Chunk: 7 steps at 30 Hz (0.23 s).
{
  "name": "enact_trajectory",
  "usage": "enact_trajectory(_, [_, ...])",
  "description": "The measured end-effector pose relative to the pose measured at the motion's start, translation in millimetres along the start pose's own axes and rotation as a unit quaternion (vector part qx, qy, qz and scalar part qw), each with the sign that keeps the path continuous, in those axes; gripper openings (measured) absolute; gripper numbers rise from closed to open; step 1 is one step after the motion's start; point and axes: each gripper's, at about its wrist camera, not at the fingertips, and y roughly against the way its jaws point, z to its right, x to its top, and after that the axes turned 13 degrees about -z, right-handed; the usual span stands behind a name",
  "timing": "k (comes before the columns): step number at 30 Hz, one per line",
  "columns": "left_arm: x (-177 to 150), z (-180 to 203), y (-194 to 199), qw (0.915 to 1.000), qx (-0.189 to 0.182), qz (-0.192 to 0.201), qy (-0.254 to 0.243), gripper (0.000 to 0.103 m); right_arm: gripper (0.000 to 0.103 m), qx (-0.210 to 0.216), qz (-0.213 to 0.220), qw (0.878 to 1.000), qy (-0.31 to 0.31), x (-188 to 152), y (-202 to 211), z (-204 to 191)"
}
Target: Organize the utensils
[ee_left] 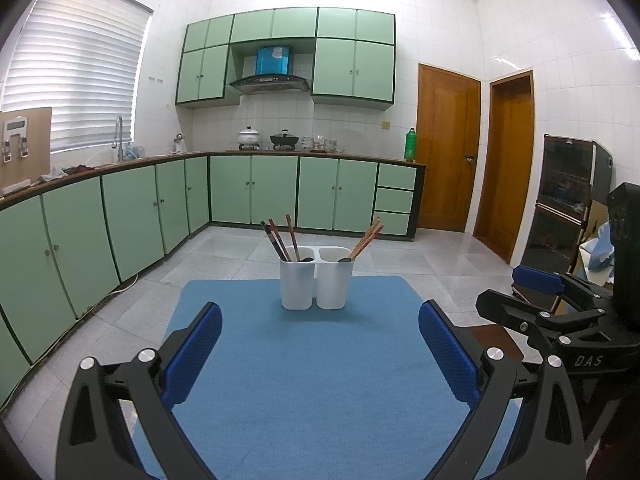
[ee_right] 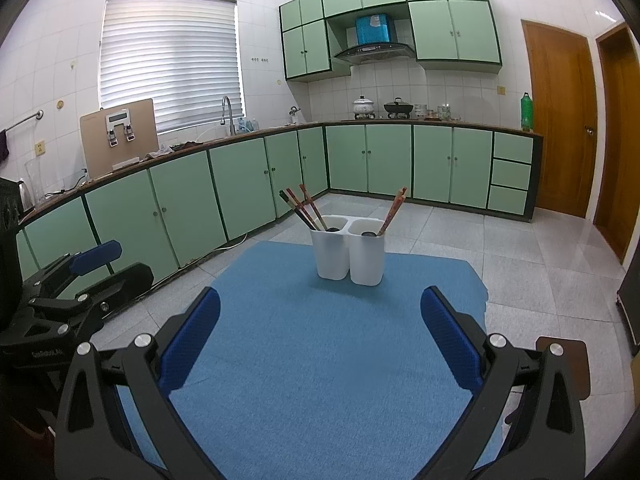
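— Where to look for the utensils?

— In the white holder (ee_left: 317, 278), standing upright on the blue mat (ee_left: 296, 380), toward its far edge. Two compartments, side by side. Chopsticks (ee_left: 280, 240) leaning left in the left compartment, a second pair of chopsticks (ee_left: 366, 240) leaning right in the right one. Something dark and rounded at each compartment's mouth too, maybe spoon ends, too small to tell.

— And the grippers?

— Left gripper (ee_left: 320, 354) spread wide, gripping nothing, low over the near part of the mat. Right gripper (ee_right: 320, 344) likewise parted and empty, just beside it, well short of the holder. Blue pads (ee_right: 192, 340) bare on both.

— Likely handling?

— Probably light and stiff, those sticks. Thin, smooth, perhaps lacquered, so apt to slip or roll between flat pads. Loosely propped as well, free to swing round the rim when nudged. Not fragile, by the look.

— Where to take hold?

— Best on the upper stretch above the rim, away from the tips, pads closing across the shaft. One stick at a time, or a tight pair only if lying touching. Straight pull along the stick's own lean, to spare the rim.

— And the holder itself?

— Plastic by the look, probably light, easily tipped. Worth steadying at its wall with the free gripper during the lift.
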Motion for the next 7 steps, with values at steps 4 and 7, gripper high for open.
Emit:
enact_trajectory(4, [0.4,-0.2,-0.2,1.0,0.002,-0.001,0.0,0.097,0.097,0.0,0.0,1.0,-0.003,2.5,0.4,2.2])
enact_trajectory(7, [0.5,-0.9,-0.3,1.0,0.002,-0.002,0.0,0.097,0.097,0.0,0.0,1.0,-0.004,2.8,0.4,1.9])
